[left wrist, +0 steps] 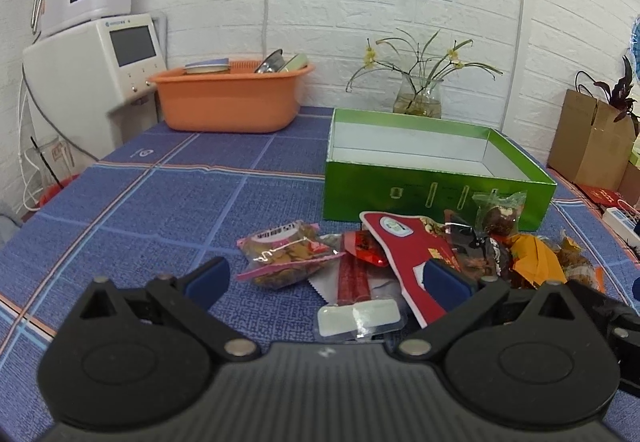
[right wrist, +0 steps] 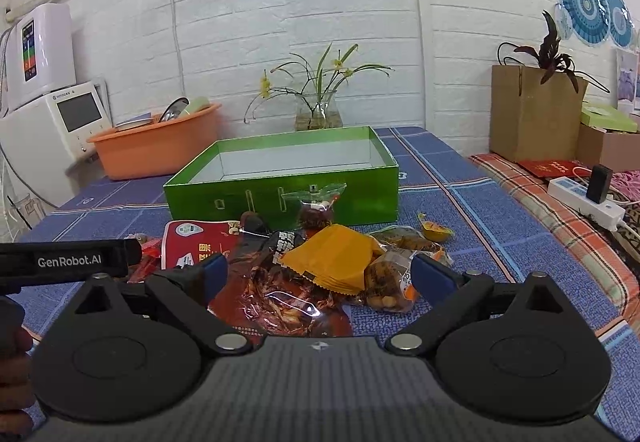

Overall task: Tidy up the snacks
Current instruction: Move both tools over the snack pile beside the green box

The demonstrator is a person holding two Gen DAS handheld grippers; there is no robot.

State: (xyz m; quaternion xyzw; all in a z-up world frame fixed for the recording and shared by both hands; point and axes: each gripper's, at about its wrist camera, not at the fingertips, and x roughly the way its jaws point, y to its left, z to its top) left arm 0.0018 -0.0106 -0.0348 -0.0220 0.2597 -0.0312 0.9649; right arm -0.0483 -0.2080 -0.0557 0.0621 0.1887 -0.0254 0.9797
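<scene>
A pile of snack packets lies on the blue checked tablecloth in front of an empty green box [left wrist: 436, 185] [right wrist: 280, 197]. In the left wrist view I see a pink-edged packet [left wrist: 286, 254], a red pouch [left wrist: 408, 254], a red stick pack [left wrist: 354, 280] and a small clear white packet [left wrist: 358, 318]. My left gripper [left wrist: 326, 282] is open and empty over them. In the right wrist view an orange packet [right wrist: 334, 262], a dark red foil bag [right wrist: 288, 302] and a nut packet [right wrist: 390, 280] lie between the fingers of my open, empty right gripper [right wrist: 324, 276].
An orange basin [left wrist: 230, 97] [right wrist: 156, 151] with dishes stands at the back left beside white appliances [left wrist: 96, 57]. A glass vase with flowers [left wrist: 418, 97] [right wrist: 318, 109] stands behind the box. A brown paper bag [right wrist: 534, 117] and a power strip [right wrist: 586, 199] are at the right.
</scene>
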